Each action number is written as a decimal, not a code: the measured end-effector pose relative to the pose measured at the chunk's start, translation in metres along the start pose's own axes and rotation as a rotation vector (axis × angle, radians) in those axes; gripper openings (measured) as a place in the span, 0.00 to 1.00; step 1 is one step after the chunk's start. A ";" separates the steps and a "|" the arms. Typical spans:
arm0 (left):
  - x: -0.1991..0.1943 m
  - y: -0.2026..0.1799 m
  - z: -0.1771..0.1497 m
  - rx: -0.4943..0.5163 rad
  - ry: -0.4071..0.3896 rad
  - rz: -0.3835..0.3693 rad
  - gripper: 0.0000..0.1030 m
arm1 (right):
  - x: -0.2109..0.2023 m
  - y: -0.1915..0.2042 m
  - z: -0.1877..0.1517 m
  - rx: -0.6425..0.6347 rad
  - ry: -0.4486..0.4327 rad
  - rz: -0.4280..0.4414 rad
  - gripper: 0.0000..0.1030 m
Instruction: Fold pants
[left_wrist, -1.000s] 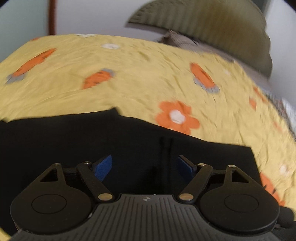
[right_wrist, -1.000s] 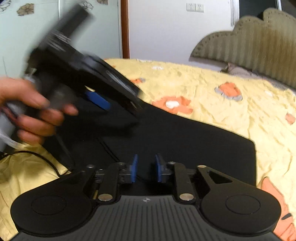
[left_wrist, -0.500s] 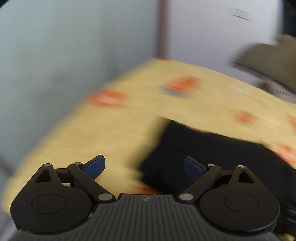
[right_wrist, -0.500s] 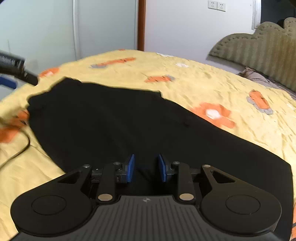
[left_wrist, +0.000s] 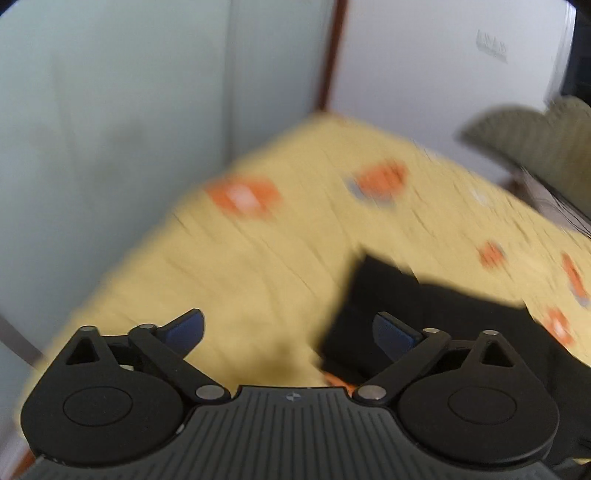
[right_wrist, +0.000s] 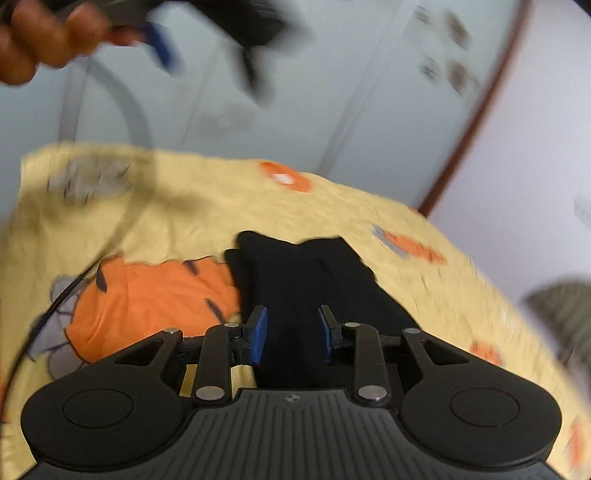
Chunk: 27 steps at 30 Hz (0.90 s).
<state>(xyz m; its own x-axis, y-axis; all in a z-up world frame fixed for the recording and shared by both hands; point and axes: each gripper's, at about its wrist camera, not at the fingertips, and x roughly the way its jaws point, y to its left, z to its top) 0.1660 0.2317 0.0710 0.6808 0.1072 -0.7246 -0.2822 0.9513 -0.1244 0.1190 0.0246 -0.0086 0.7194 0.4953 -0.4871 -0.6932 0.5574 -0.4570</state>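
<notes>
The black pants (right_wrist: 306, 273) lie flat on the yellow flowered bedsheet (right_wrist: 207, 206). In the left wrist view their end (left_wrist: 424, 317) shows at the lower right, blurred. My left gripper (left_wrist: 290, 330) is wide open and empty above the sheet, left of the pants' edge. It also appears blurred at the top of the right wrist view (right_wrist: 236, 22), held by a hand. My right gripper (right_wrist: 291, 334) is open with a moderate gap, empty, low over the pants' near part.
Pale walls and a brown door frame (left_wrist: 328, 55) stand behind the bed. A padded headboard (left_wrist: 535, 136) is at the right. A thin black cable (right_wrist: 48, 314) runs over the sheet at the left.
Both views swung left toward the pants' end and the wall. My left gripper rose off the pants. My right gripper's jaws widened somewhat.
</notes>
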 end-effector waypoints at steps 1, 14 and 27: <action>0.011 0.000 -0.001 -0.023 0.029 -0.013 0.95 | 0.004 0.008 0.001 -0.040 0.008 -0.009 0.27; 0.067 0.020 -0.016 -0.253 0.203 -0.123 0.96 | 0.050 0.050 0.007 -0.309 0.002 -0.133 0.27; 0.127 0.028 -0.004 -0.542 0.307 -0.459 0.92 | 0.021 -0.047 0.019 0.232 -0.120 0.045 0.12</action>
<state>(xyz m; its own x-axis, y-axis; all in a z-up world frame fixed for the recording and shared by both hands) 0.2422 0.2713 -0.0274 0.6139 -0.4238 -0.6660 -0.3624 0.5982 -0.7147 0.1679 0.0214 0.0167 0.6975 0.5910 -0.4052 -0.7060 0.6636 -0.2474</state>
